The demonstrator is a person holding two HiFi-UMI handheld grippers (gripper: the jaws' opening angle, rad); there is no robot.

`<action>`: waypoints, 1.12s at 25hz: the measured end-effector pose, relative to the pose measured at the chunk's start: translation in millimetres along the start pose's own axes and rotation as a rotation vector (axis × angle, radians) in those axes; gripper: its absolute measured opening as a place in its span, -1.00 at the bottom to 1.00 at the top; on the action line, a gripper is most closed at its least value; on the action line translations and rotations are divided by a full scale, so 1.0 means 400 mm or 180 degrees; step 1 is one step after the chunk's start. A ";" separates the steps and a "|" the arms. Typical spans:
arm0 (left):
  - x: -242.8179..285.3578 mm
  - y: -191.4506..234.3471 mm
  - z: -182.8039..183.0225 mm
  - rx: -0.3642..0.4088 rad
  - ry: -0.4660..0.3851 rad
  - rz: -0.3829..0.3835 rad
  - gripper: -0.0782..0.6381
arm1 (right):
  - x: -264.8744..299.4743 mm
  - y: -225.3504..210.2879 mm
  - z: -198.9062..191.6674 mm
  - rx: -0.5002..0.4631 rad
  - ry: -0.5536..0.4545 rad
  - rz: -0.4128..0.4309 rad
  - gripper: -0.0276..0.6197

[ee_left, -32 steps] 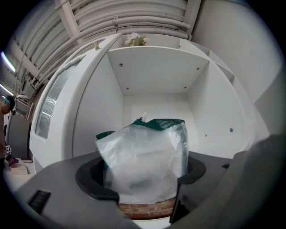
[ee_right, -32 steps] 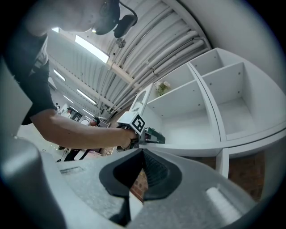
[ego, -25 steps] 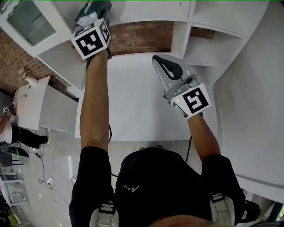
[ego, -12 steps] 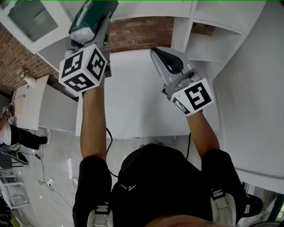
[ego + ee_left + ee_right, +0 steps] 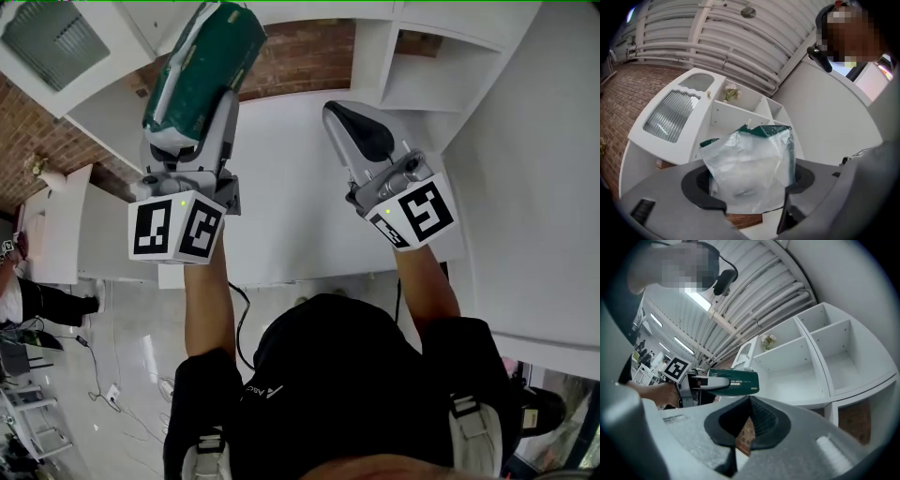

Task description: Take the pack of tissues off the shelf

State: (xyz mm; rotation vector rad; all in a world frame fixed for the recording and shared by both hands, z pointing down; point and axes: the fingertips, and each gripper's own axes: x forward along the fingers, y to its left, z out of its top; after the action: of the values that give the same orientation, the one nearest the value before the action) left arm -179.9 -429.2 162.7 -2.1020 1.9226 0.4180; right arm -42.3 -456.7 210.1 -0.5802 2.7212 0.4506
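The pack of tissues [image 5: 202,75] is a dark green plastic-wrapped block with a clear end. It is held out in the air in front of the white shelf [image 5: 112,117], over the left of the white table [image 5: 291,216]. My left gripper [image 5: 197,112] is shut on it, with one jaw along each long side. In the left gripper view the pack's clear end [image 5: 750,168] fills the space between the jaws. My right gripper [image 5: 339,114] hangs shut and empty over the table's right part. In the right gripper view its black pads [image 5: 757,420] meet, with the pack [image 5: 733,381] off to the left.
White shelf compartments [image 5: 427,80] stand at the back right, in front of a red brick wall [image 5: 300,66]. A tall white panel [image 5: 534,187] closes the right side. A small vase of flowers [image 5: 768,341] stands in an upper compartment. Another person [image 5: 23,291] stands far left on the floor.
My left gripper has drawn back from the shelf toward me with the pack, which now shows along its whole length. The right gripper has shifted only slightly.
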 end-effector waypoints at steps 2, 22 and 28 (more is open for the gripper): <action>-0.020 -0.022 -0.015 -0.0027 -0.0022 -0.0013 0.14 | -0.025 -0.003 -0.009 0.0015 0.0016 -0.0055 -0.91; -0.040 -0.068 -0.046 -0.0056 -0.0052 -0.0177 0.14 | -0.040 -0.007 -0.040 -0.0049 0.0099 -0.0230 -0.91; -0.040 -0.068 -0.046 -0.0027 -0.0046 -0.0167 0.14 | -0.042 -0.007 -0.044 -0.0046 0.0103 -0.0231 -0.91</action>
State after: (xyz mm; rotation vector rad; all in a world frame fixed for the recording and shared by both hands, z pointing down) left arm -153.5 -419.2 185.7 -2.1436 1.8564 0.4300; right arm -30.7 -460.0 231.5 -0.6935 2.7191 0.4464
